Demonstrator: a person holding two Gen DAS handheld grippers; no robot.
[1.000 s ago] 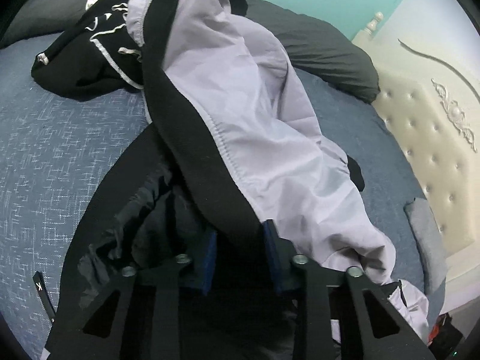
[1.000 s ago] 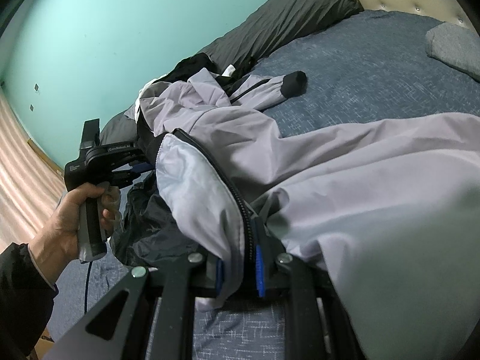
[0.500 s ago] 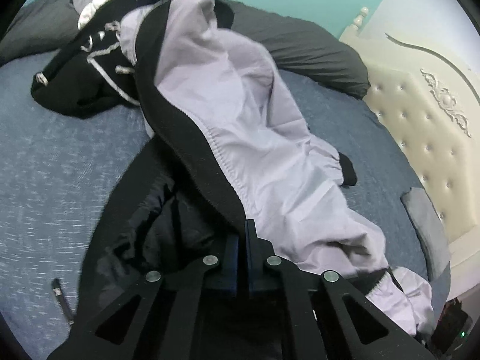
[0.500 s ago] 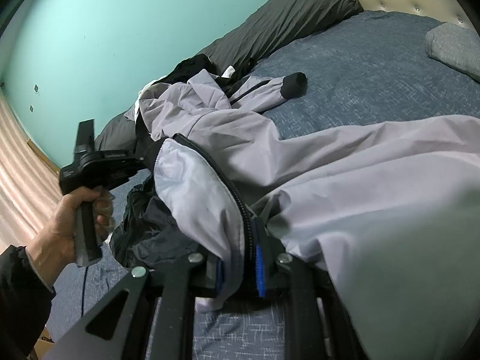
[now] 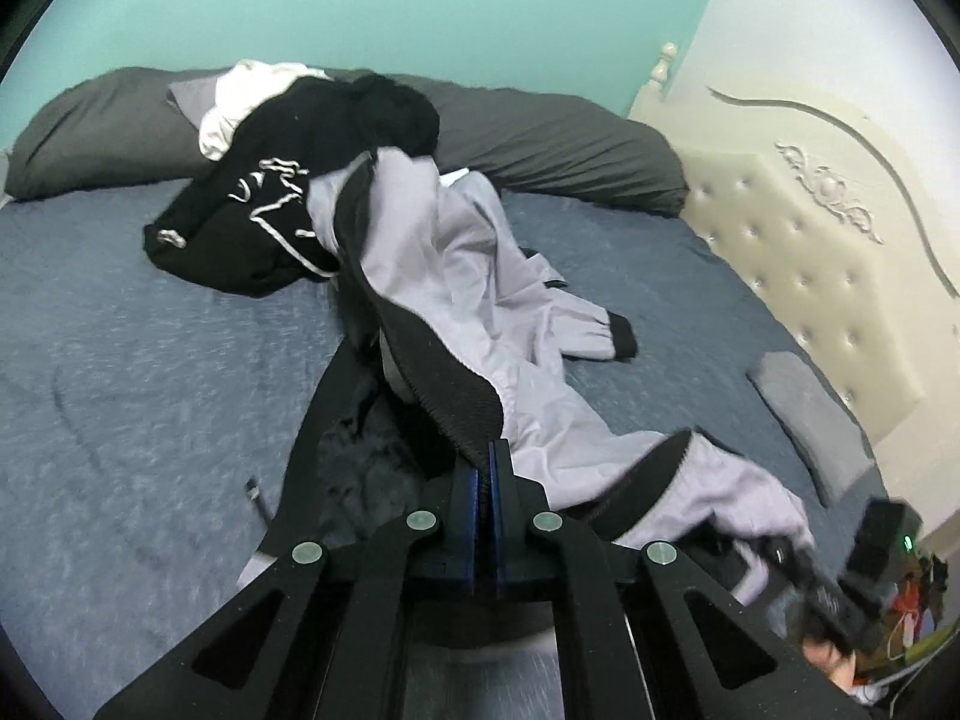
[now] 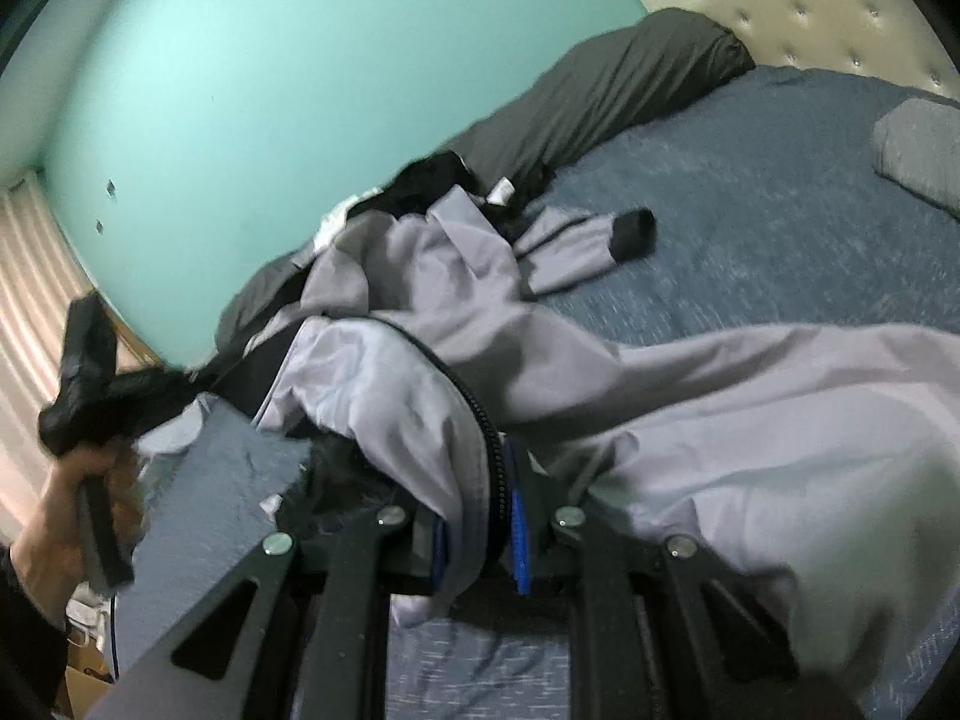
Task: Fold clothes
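Left gripper (image 5: 487,456) clamped on the black ribbed hem of the pale grey zip-up jacket (image 5: 456,276); right gripper (image 6: 480,516) pinching that jacket's zipper edge. Sprawled across the blue-grey bedspread (image 5: 150,360), sleeve cuff flat. Beyond, crumpled black garment with white trim (image 5: 264,210), then long dark grey pillow (image 5: 540,138).

The light is soft and even, with only faint shadows in the folds of the grey jacket (image 5: 480,300). The teal wall (image 6: 270,90) has a pale bright patch. Both pictures bend at the edges and turn black in the corners. The left gripper (image 6: 96,396) looks smeared and fuzzy. The right gripper (image 5: 834,588) is blurry too. The blue bed cover (image 5: 150,390) looks streaky near its left edge.
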